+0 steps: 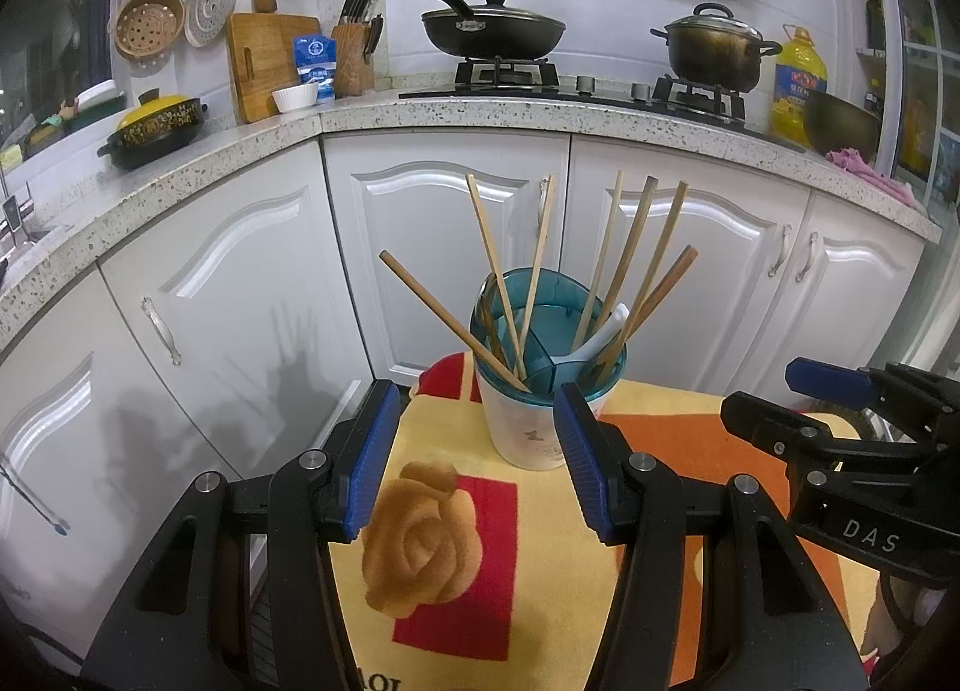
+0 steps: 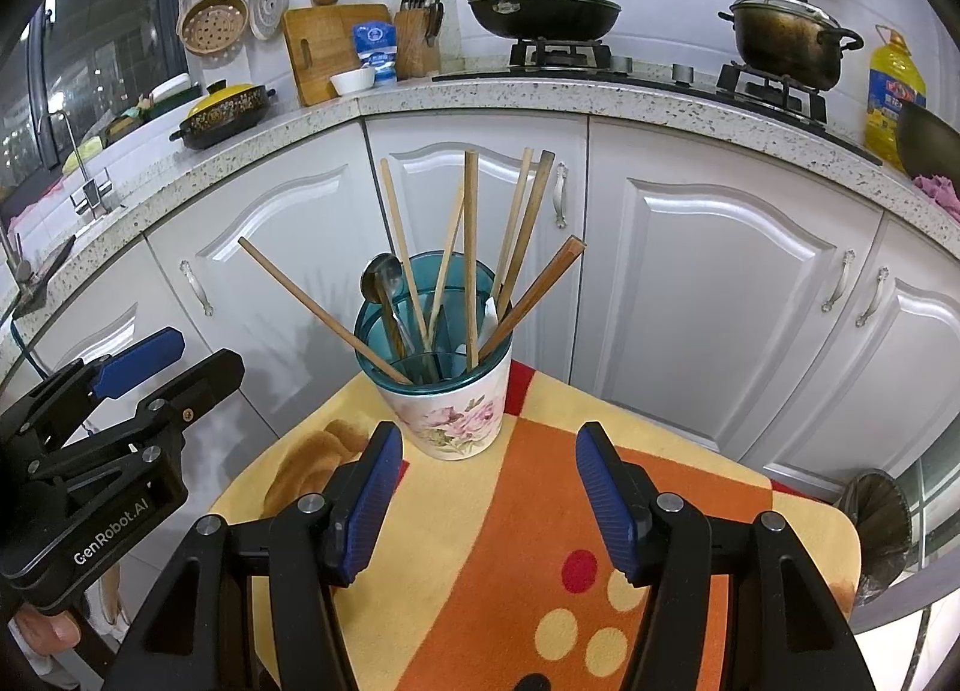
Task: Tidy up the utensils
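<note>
A utensil holder is placed near the far edge of the cloth-covered desk. Chopsticks and a metal spoon are stood inside it, leaned outward to all sides. The left gripper is held before the holder, the right gripper beside it to the right; nothing is held between either's jaws. Cabinets and a counter with a stove are seen behind.

Mid-frame, I'm seeing the floral utensil holder standing upright, wooden chopsticks fanning out, a metal spoon leaning left.
</note>
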Tool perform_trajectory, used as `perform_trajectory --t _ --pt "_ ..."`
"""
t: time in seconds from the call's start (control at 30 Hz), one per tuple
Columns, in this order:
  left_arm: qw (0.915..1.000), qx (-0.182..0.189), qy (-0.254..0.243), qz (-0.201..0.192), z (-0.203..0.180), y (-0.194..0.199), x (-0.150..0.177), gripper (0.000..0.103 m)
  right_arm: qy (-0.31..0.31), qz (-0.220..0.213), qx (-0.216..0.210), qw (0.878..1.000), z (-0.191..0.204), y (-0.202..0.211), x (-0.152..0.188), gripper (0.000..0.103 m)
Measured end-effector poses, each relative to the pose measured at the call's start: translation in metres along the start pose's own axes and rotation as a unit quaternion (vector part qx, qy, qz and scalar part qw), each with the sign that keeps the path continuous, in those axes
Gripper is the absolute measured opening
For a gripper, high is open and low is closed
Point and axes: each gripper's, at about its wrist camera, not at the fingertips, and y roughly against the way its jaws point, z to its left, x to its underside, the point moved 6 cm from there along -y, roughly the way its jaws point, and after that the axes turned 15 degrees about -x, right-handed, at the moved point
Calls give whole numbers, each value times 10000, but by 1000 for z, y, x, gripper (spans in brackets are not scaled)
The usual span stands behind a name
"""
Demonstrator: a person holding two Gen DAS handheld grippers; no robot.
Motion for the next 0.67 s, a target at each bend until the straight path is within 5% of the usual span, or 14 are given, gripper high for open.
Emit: perform_trajectory --t 0.67 --pt "9998 169 -105 -88 -7 2 2 53 2 107 72 9999 -12 -4 14 67"
